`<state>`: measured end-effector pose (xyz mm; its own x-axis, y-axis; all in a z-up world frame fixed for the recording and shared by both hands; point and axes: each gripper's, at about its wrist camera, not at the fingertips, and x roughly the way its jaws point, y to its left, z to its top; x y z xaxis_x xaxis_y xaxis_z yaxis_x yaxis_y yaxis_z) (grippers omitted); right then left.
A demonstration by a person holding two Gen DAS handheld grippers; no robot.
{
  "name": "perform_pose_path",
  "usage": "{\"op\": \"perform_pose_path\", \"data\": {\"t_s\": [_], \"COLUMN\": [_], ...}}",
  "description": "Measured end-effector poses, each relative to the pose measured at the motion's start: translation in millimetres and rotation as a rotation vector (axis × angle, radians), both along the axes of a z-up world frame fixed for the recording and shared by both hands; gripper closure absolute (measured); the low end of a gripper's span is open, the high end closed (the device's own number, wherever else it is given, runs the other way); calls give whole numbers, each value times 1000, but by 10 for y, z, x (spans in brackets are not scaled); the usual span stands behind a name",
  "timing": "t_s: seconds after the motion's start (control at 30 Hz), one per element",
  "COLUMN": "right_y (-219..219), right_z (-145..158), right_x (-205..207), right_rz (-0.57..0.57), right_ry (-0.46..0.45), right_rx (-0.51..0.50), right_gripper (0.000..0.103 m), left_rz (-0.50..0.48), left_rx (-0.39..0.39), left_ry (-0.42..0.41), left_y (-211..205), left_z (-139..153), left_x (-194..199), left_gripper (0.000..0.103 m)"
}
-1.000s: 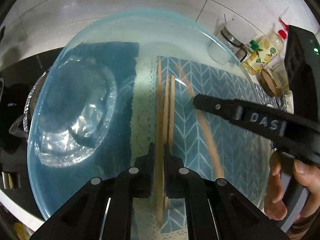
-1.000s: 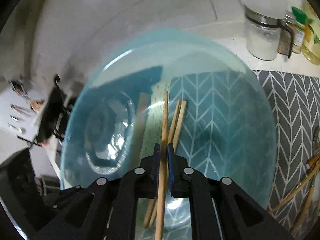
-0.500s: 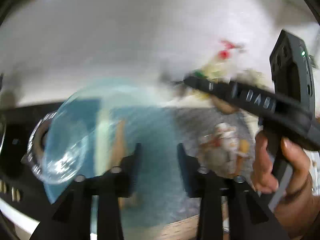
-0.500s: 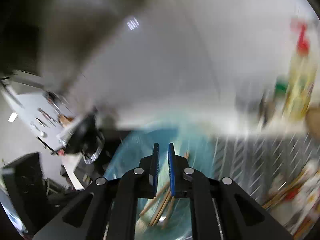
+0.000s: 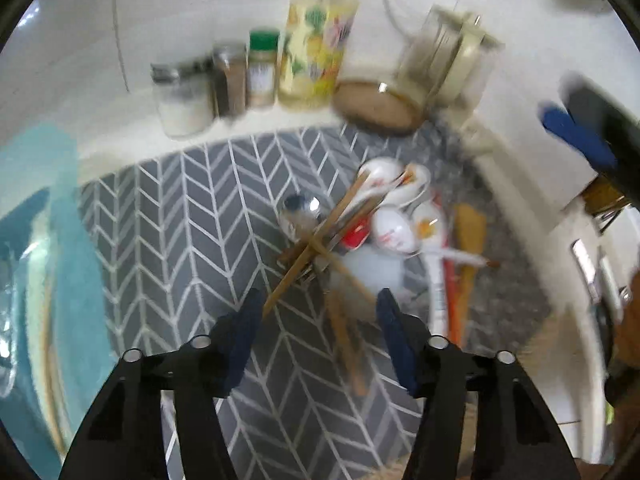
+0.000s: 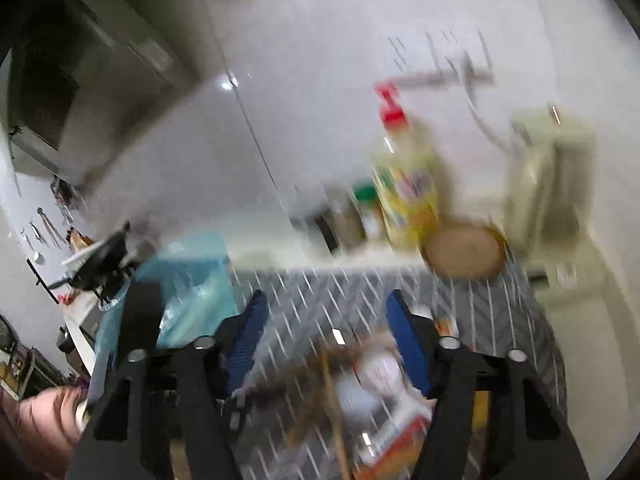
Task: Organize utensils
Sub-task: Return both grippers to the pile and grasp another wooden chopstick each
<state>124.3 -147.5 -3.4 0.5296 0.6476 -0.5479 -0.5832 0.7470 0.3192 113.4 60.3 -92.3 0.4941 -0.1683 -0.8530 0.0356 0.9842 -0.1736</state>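
Note:
A pile of utensils lies on the grey chevron mat (image 5: 172, 220): wooden chopsticks (image 5: 320, 240), white ceramic spoons (image 5: 396, 232), a metal spoon (image 5: 300, 208) and a wooden spatula (image 5: 470, 236). My left gripper (image 5: 316, 320) is open and empty just in front of the pile. My right gripper (image 6: 326, 328) is open and empty above the same pile (image 6: 372, 392), which is blurred. The blue glass plate (image 5: 52, 264) sits at the left edge; it also shows in the right wrist view (image 6: 188, 280).
Spice jars (image 5: 224, 80), an oil bottle (image 5: 316, 36), a round wooden lid (image 5: 376, 106) and a glass jug (image 5: 444, 60) stand along the white wall. The other gripper's blue pad (image 5: 576, 136) shows at the right. A stove (image 6: 100, 256) is far left.
Both grippers let go of the chopsticks over the blue plate, opened, and swung right to the utensil pile on the mat.

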Motion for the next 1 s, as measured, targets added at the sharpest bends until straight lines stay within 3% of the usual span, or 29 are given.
{"op": "perform_pose_path", "data": {"t_s": [0.07,0.17,0.3,0.37,0.47,0.6,0.8,0.87,1.0], "right_y": [-66,-203,-265,-219,-108,122,571,680,724], "right_z": [-297,-614,-783,-830,-917,-1061,-1328,-1421,-1474], "right_x": [-17,-29,-54,-81,-107,-128,-152,-162,-173], "right_rz": [-4,-16,-22,-11,18,66,135,145,118], "right_ry": [74,153,201,206,206,213,203,190,174], "right_rx": [-23,-51,-50,-60,-78,-116,-222,-270,-299], "right_gripper": [60,65,65,65,68,72,73,89,95], "left_rz": [-6,-26,-49,-48,-38,17,60,61,81], "left_rx": [17,76,109,128,122,25,15,18,4], "left_ry": [14,20,66,40,50,91,65,61,62], "left_y": [24,10,11,1,4,131,201,198,241], "left_z": [-168,-276,-464,-466,-465,-372,-209,-192,-198], "left_x": [74,143,200,179,182,105,-71,-106,-150], "left_gripper": [54,56,65,67,95,97,97,97,97]}}
